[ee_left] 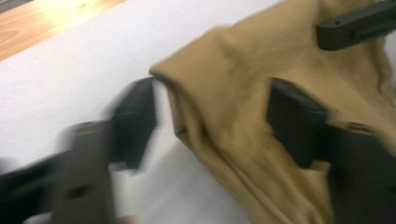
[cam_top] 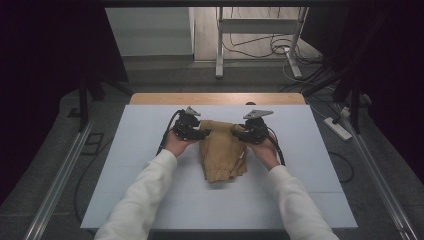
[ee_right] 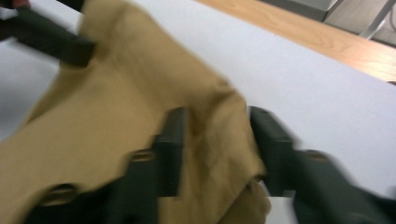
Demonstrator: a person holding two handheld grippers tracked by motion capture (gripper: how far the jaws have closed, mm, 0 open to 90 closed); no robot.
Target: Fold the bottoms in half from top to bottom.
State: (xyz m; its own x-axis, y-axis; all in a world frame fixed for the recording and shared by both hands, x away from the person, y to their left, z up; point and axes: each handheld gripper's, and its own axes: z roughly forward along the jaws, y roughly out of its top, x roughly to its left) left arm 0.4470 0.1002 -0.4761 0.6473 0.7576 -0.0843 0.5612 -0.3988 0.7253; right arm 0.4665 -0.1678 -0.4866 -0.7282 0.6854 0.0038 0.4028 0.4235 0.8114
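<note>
White tabletop [cam_top: 150,190] | left gripper [cam_top: 200,133]: jaws apart, straddling tan cloth [cam_top: 222,152] corner, not pinching | cloth lay folded mid-table | right gripper [cam_top: 239,134]: jaws parted around opposite corner | risk: a jaw could snag the fabric, dragging the fold open

A tan cloth [cam_top: 222,150], soft and creased, lies folded into a narrow bundle on the white mat [cam_top: 150,130], near the mat's middle. Its long side runs from the mat's far edge toward the near edge, the near end rumpled and uneven.
</note>
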